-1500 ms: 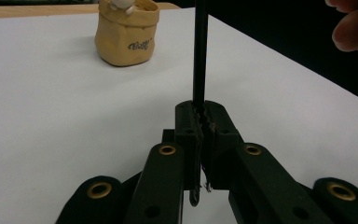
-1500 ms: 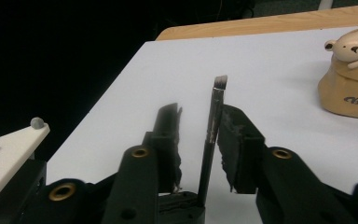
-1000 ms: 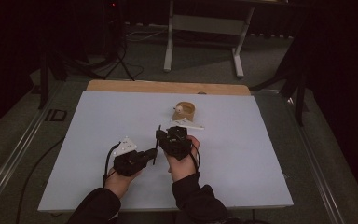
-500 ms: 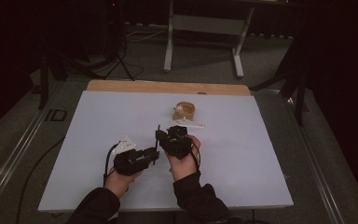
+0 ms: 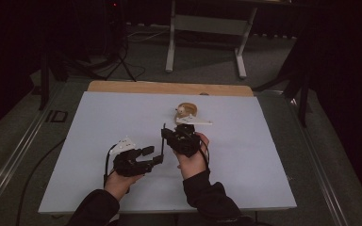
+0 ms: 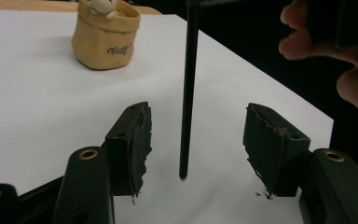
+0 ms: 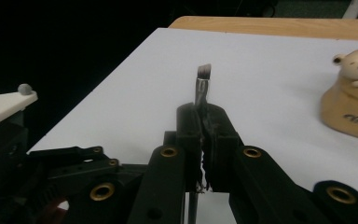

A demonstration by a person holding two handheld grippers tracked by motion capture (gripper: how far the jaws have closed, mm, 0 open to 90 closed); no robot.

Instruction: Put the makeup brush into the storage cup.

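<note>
A thin black brush [image 5: 163,137] is held by my right gripper [image 5: 184,140], which is shut on it near the ferrule; its bristles [image 7: 203,72] stick out past the jaws [image 7: 204,116]. The brush handle [image 6: 188,93] hangs down between the jaws of my left gripper [image 6: 196,140], which is open, with a gap on both sides of the handle. The handle's tip is close over the white table top [image 6: 37,102]. In the high view my left gripper [image 5: 152,156] sits just left of the right hand.
A small tan pouch [image 5: 187,110] with a little white bear [image 7: 357,61] in it stands behind the grippers, toward the table's far middle. A wooden strip [image 5: 169,88] runs along the far edge. Dark floor and a stand's legs [image 5: 202,42] lie beyond.
My left gripper has edged slightly toward the brush handle. The right gripper and the pouch have stayed put.
</note>
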